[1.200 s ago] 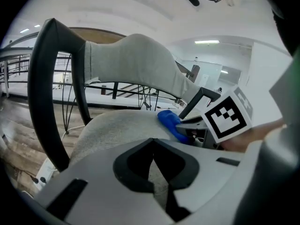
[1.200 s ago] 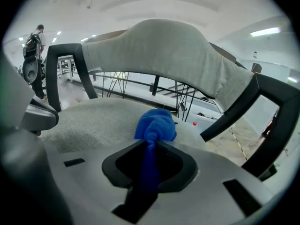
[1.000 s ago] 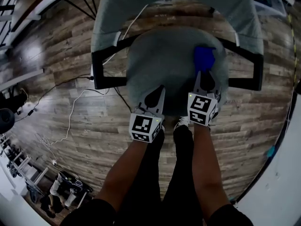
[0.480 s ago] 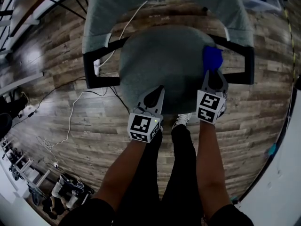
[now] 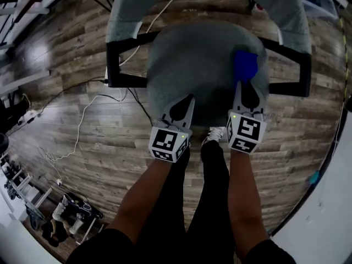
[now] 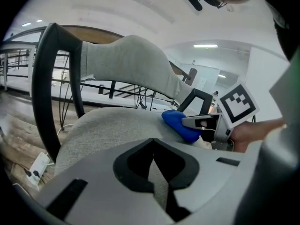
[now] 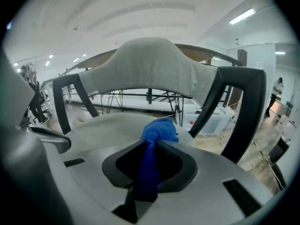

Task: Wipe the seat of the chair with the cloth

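Grey upholstered chair (image 5: 129, 10) directly ahead of both jaw pairs, with backrest beyond the tips and a black armrest (image 5: 113, 65) outboard on either side. Round seat (image 5: 198, 65) beneath and ahead of both sets of tips. Left gripper (image 5: 188, 100): jaws pressed together, nothing between, over the seat's near edge. Right gripper (image 5: 241, 87): jaws pinching the blue cloth (image 5: 245, 65), bunched just past the tips, against the seat's right part.

Head view: dim, with strong fisheye bending and dark corners around the chair seat (image 5: 203, 70); the floor (image 5: 71, 120) left of it shows glare. Gripper views: brighter, lit by ceiling strip lights (image 7: 243, 16) above the seat, with the near foreground soft.
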`<action>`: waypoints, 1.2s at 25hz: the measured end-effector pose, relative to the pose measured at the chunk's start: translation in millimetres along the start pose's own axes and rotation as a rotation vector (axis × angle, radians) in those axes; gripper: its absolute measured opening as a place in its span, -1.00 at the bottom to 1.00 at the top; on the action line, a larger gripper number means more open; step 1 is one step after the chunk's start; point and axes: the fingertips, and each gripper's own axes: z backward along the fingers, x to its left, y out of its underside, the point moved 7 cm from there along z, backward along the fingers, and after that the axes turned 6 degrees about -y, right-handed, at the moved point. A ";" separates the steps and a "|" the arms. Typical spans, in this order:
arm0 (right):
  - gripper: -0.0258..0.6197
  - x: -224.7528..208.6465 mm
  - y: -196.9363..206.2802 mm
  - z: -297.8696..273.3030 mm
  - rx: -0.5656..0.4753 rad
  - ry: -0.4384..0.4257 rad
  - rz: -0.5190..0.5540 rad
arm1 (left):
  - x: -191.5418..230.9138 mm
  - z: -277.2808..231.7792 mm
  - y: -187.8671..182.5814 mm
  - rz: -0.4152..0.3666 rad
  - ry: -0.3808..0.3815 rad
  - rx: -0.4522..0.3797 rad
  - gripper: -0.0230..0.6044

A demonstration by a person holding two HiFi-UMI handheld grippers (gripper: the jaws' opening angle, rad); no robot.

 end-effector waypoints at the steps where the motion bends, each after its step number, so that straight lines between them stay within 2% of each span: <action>1: -0.69 12.4 -0.6 0.1 -0.002 -0.020 0.004 | 5.4 4.1 1.4 0.006 -0.009 -0.003 -0.93; 11: -0.69 128.1 0.0 -9.1 0.010 -0.188 0.039 | 70.8 49.5 16.0 0.062 -0.094 -0.038 -0.93; 18: -0.69 208.6 3.7 -9.9 0.021 -0.261 0.063 | 117.5 90.8 35.1 0.096 -0.156 -0.037 -0.93; 25: -0.69 269.4 16.5 -7.3 0.044 -0.306 0.065 | 150.1 114.1 41.9 0.100 -0.180 -0.039 -0.93; 30: -0.69 284.3 35.5 -16.0 0.083 -0.278 0.081 | 159.3 115.7 47.2 0.097 -0.197 -0.028 -0.93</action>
